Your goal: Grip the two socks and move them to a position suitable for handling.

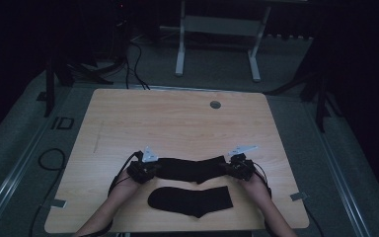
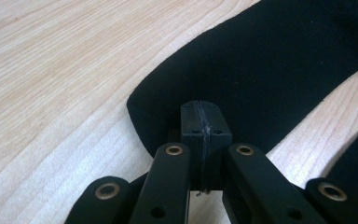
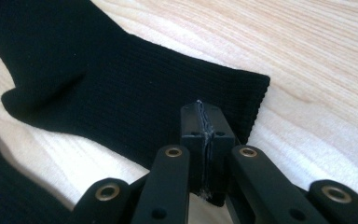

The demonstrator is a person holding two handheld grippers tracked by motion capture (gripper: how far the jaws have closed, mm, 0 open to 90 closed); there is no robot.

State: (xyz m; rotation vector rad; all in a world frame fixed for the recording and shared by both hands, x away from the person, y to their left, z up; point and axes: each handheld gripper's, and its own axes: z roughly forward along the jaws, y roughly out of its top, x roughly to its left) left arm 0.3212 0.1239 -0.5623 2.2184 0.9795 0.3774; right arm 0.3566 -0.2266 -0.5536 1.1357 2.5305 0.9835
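Black sock [image 1: 190, 168] ends hidden under both tools.

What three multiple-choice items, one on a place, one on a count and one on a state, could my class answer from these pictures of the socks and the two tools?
1. Where does the loose sock lie?
A. nearer the person than the stretched sock
B. beside the round hole at the table's far edge
C. on the floor

2. How many black socks are on the table?
A. one
B. two
C. four

3. How do the jaws of the left tool stand?
A. wide open
B. shut on the sock's end
C. shut on a cable

Answers: 1 A, the high view shows it at the near edge, below the other sock. 2 B, two are seen there. 3 B, its own view shows them pressed together on the fabric.
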